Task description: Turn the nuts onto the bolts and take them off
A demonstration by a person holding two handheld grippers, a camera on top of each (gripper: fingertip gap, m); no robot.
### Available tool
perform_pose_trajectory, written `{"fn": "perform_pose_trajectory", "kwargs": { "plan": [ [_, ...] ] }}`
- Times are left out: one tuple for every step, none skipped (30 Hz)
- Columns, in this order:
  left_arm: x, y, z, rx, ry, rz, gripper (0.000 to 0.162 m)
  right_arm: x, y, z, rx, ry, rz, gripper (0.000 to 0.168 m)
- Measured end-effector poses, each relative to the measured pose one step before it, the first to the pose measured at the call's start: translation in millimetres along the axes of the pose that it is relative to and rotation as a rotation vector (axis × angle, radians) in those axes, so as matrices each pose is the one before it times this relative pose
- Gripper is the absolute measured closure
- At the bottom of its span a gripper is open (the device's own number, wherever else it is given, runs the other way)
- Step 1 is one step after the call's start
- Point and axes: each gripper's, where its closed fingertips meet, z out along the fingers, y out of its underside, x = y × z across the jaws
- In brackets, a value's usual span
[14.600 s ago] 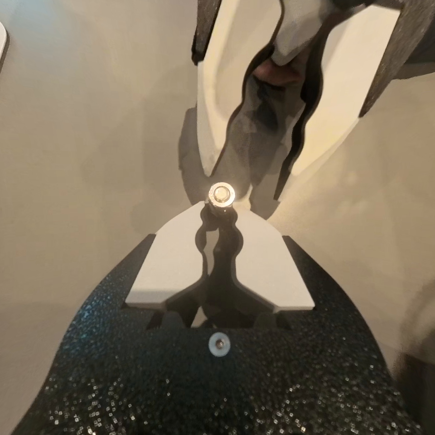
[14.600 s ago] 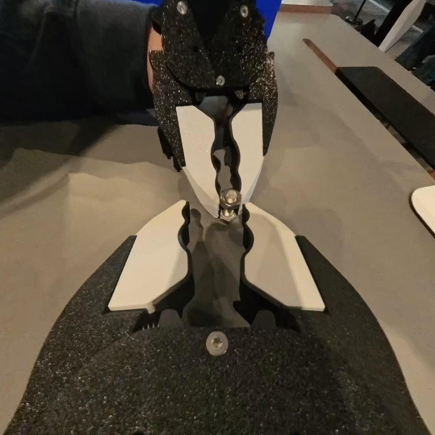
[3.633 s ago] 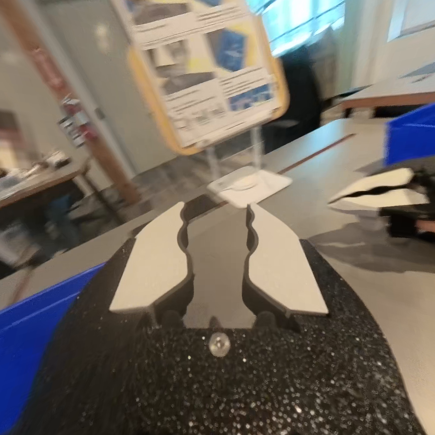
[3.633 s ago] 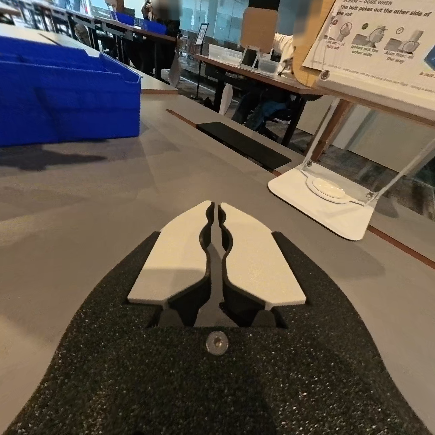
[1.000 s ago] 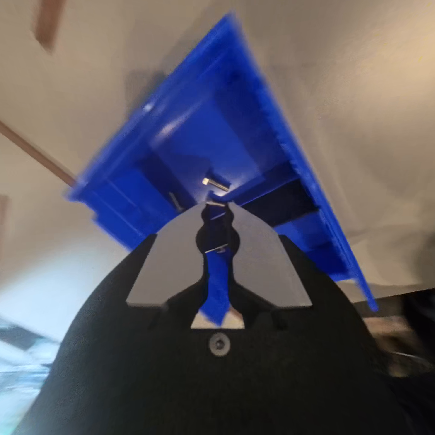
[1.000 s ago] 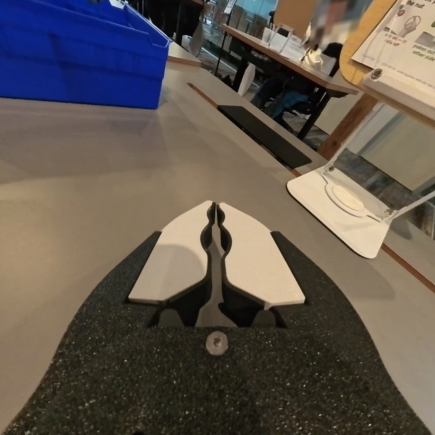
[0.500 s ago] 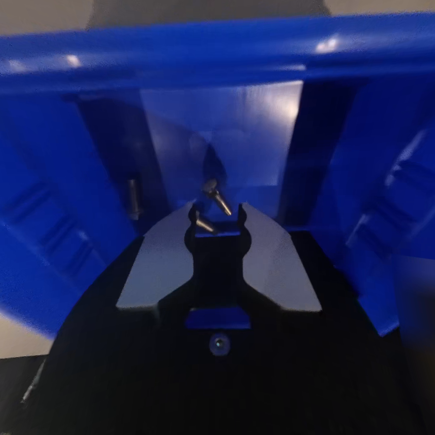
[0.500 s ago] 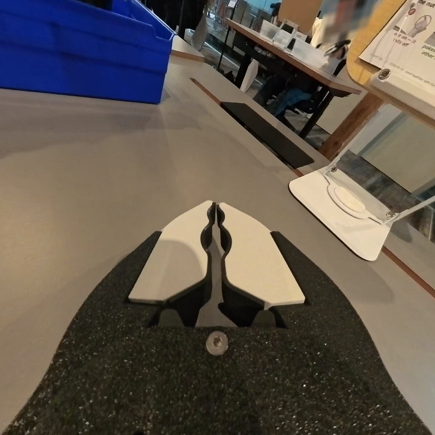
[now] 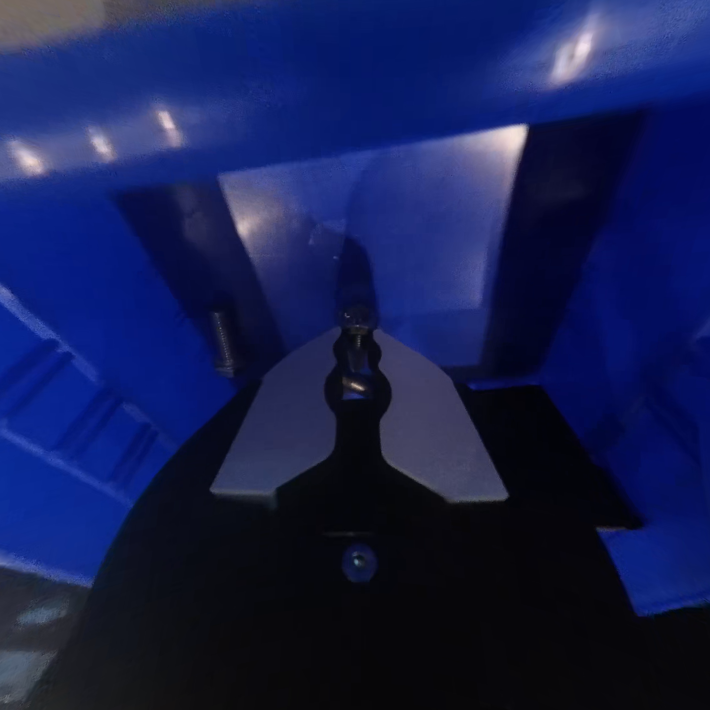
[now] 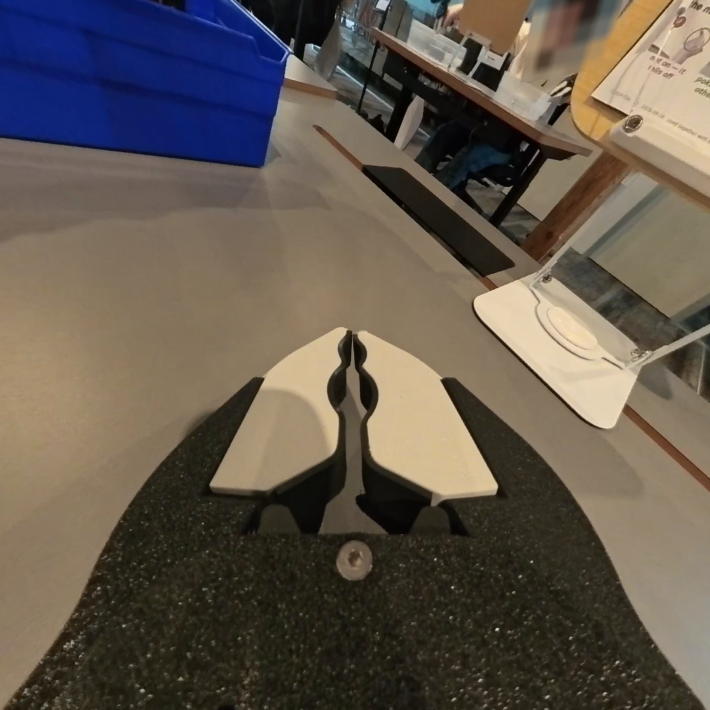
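Observation:
In the left wrist view my left gripper [image 9: 357,335] is down inside a blue bin [image 9: 345,77]. Its jaws are closed on a small dark bolt [image 9: 356,320] with a nut [image 9: 357,329] on its thread, held at the very tips. A second bolt [image 9: 352,384] lies on the bin floor and shows through the gap between the fingers. A third, threaded bolt [image 9: 223,342] lies by a divider on the left. The view is dim and blurred. In the right wrist view my right gripper [image 10: 351,335] is shut and empty, low over the grey table [image 10: 153,307].
The blue bin [image 10: 153,84] stands at the far left of the table in the right wrist view. A white stand base with a clear panel [image 10: 557,345] sits at the right edge. A black slot cover [image 10: 434,215] lies in the table top beyond. The tips of one gripper are about 40 cm away from the tips of the other.
My left gripper went down into the bin, opened half a second ago, and has now closed on the bolt with the nut. My right gripper stayed shut and shifted only slightly.

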Motion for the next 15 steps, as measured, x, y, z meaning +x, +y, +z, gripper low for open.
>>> {"fn": "perform_pose_trajectory", "kwargs": {
  "plan": [
    [1.09,-1.05,-5.09,0.0185,0.0008,0.0071,0.152,0.01,-0.08,-0.11,0.0002,0.0,0.0006,0.168],
    [0.82,-1.45,-6.69,0.0252,-0.0038,0.0072,0.152,0.07,0.02,0.1,-0.0002,0.0001,0.0003,0.168],
    [0.61,-1.37,-8.03,0.0276,-0.0099,0.0071,0.152,0.04,0.0,0.0,0.0,0.0003,0.0,0.168],
    [0.59,-1.34,-9.5,0.0318,-0.0181,0.0114,0.152,-0.03,-0.04,-0.09,0.0004,0.0004,0.0,0.168],
    [1.8,-2.06,-11.05,0.0426,-0.0203,0.0141,0.152,0.14,-0.01,0.05,0.0003,0.0007,0.0005,0.168],
    [4.39,-4.09,-12.26,0.0621,-0.018,0.0137,0.152,0.07,-0.16,0.05,0.0008,0.0003,0.0012,0.168],
    [7.85,-5.48,-12.83,0.0734,-0.0136,0.0203,0.152,0.26,-0.18,-0.04,0.0017,0.0008,0.0015,0.168],
    [12.2,-5.16,-12.62,0.0691,-0.0059,0.0322,0.153,0.29,-0.26,-0.07,0.0016,0.0011,0.0019,0.168],
    [15.49,-5.44,-11.62,0.0622,-0.0043,0.0428,0.152,0.38,-0.04,-0.03,0.0009,0.001,0.0027,0.168],
    [18.23,-6.13,-9.93,0.0555,-0.0029,0.0555,0.152,0.51,-0.11,-0.07,0.0008,0.002,0.0031,0.168],
    [21.22,-6.86,-7.62,0.0483,0.0063,0.0628,0.153,0.69,-0.14,-0.24,0.0014,0.004,0.0034,0.168],
    [23.23,-8.1,-5.0,0.0441,0.015,0.062,0.153,1.05,-0.26,-0.28,0.002,0.0057,0.0035,0.168],
    [24.32,-9.06,-2.26,0.0404,0.0222,0.0649,0.153,1.34,0.02,-0.35,0.0012,0.0067,0.0038,0.168],
    [24.24,-9.71,0.49,0.037,0.0256,0.0683,0.153,1.47,0.17,-0.53,0.0007,0.0071,0.0046,0.168],
    [22.5,-9.84,3.07,0.032,0.0211,0.0565,0.153,1.75,-0.03,-0.74,0.0019,0.0081,0.0055,0.168]
  ]
}}
